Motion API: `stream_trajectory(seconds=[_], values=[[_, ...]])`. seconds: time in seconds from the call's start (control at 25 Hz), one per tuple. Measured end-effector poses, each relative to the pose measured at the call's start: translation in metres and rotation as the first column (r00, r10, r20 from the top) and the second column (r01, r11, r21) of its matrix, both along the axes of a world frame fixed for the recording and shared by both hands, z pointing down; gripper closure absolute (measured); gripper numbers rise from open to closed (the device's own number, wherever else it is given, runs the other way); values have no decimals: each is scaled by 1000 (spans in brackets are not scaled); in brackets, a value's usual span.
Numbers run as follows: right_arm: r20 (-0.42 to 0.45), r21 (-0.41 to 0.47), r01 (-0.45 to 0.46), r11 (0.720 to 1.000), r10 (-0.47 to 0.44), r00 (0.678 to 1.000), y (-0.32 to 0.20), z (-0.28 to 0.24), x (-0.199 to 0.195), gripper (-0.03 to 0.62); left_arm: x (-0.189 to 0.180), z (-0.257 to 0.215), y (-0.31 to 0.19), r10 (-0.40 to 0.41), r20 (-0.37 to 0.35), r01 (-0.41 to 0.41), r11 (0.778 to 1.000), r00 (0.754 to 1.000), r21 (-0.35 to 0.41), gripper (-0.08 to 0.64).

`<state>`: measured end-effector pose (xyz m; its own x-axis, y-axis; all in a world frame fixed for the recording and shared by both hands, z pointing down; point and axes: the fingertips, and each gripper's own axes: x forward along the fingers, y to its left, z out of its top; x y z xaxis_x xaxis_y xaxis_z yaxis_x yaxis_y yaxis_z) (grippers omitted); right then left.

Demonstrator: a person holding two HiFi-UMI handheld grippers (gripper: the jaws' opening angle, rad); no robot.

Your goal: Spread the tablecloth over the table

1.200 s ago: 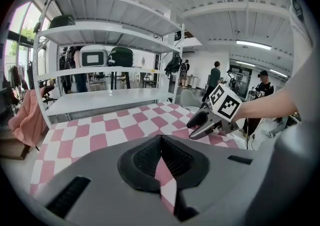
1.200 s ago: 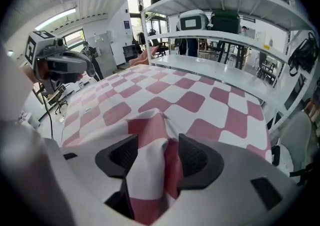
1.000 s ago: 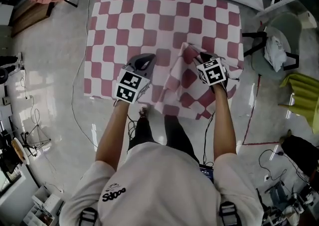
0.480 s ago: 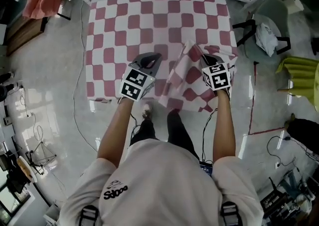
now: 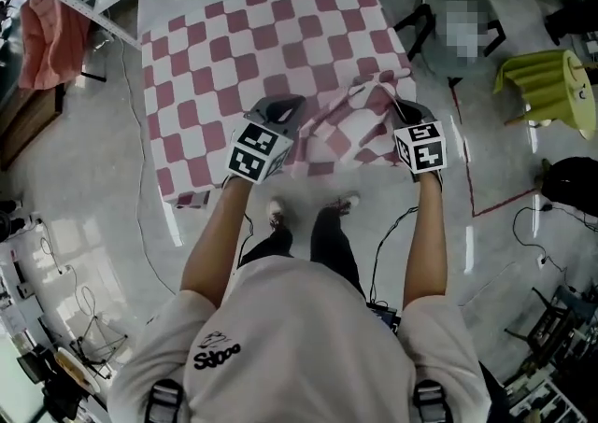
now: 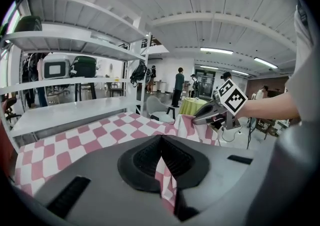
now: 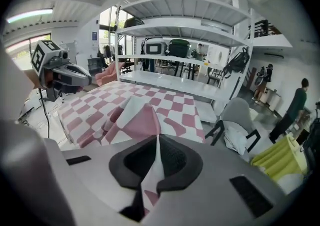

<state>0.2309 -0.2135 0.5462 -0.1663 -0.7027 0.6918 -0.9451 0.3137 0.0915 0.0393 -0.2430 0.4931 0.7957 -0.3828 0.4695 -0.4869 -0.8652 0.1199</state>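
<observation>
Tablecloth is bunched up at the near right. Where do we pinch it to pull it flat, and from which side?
Pinch the edge of the raised near-right fold, coming from the person's side with the jaws across the thin cloth. The tablecloth lies flat at the far end, and its slack is bunched at that fold. The left gripper and right gripper are both shut on it there.

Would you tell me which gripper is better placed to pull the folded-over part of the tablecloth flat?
The right gripper: it is shut on the bunched fold of the tablecloth at the near right corner. The left gripper pinches the near edge beside it, so it likely only anchors.
</observation>
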Motion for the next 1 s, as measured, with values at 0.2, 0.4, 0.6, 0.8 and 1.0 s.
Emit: stream_trajectory(seconds=[0.2,0.4,0.6,0.8,1.0], values=[[4,1,-104,995,104,995,43,-9,40,560,30,-9,22,53,-16,-53,999,998,-4,532],[-4,-5,-151,989,151,989,77,-8,92,560,69,-14,42,82,-17,-82,997,996,-2,532],[32,-37,-150,988,152,988,104,15,136,560,105,-4,57,40,-2,-40,999,999,-19,532],[60,-79,-102,992,107,992,116,43,163,559,142,14,73,23,29,-22,999,999,-36,532],[102,-147,-67,987,82,991,136,83,178,558,169,34,84,13,60,-10,999,998,-51,532]])
